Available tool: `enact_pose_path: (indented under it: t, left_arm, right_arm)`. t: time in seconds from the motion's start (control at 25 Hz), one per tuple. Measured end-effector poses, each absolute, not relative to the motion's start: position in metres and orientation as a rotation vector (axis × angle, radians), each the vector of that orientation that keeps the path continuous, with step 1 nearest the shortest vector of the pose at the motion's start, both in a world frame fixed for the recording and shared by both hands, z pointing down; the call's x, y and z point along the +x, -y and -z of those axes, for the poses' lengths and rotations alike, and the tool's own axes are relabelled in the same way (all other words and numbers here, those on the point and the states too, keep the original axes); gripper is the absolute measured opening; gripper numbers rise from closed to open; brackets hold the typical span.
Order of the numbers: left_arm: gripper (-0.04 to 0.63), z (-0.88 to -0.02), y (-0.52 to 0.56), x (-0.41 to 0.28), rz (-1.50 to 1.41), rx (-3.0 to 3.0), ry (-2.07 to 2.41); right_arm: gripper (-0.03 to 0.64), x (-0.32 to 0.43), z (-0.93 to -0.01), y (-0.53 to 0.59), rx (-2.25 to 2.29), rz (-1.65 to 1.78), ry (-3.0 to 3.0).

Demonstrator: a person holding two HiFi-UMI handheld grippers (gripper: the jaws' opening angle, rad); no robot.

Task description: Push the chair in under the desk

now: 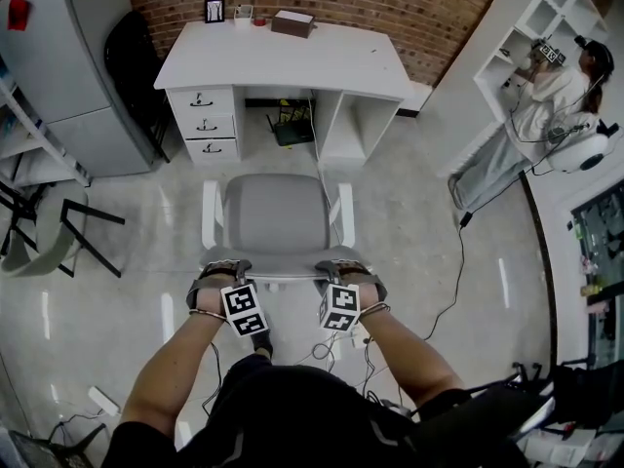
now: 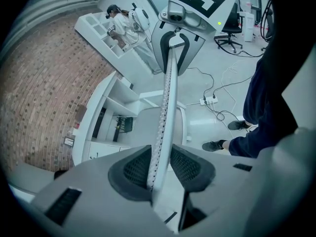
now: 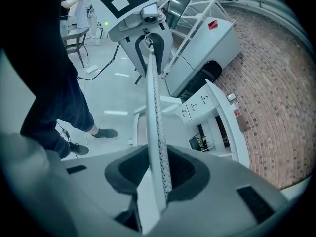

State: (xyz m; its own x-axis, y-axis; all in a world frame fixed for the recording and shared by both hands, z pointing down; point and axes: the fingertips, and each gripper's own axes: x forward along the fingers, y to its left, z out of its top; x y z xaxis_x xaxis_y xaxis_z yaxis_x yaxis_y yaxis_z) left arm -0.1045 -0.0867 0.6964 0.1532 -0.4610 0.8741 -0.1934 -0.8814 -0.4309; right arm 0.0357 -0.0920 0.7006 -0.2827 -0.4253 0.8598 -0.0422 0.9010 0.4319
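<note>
A grey office chair [image 1: 278,213] with white armrests stands on the floor in front of the white desk [image 1: 283,57], its seat facing the desk's open knee space. My left gripper [image 1: 222,269] and right gripper [image 1: 341,267] are both clamped on the top edge of the backrest, side by side. In the left gripper view the thin backrest edge [image 2: 168,93] runs between the dark pads of the left gripper [image 2: 160,169], which press on it. In the right gripper view the right gripper [image 3: 158,169] pinches the same backrest edge [image 3: 154,98].
The desk has a drawer stack [image 1: 203,123] on its left and a black object [image 1: 291,125] under it. A brown box [image 1: 292,22] lies on top. A grey cabinet [image 1: 68,76] stands left, a white shelf with a person [image 1: 556,76] right. Cables [image 1: 322,349] trail by my feet.
</note>
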Motion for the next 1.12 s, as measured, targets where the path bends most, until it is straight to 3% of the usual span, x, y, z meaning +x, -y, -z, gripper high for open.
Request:
enact_pose_path:
  t: [1.12]
  left_arm:
    - [0.106,-0.701,0.153,-0.106,1.828,-2.291,-0.436]
  right_arm:
    - [0.115,0.036,-0.708,0.163,0.374,0.264,1.764]
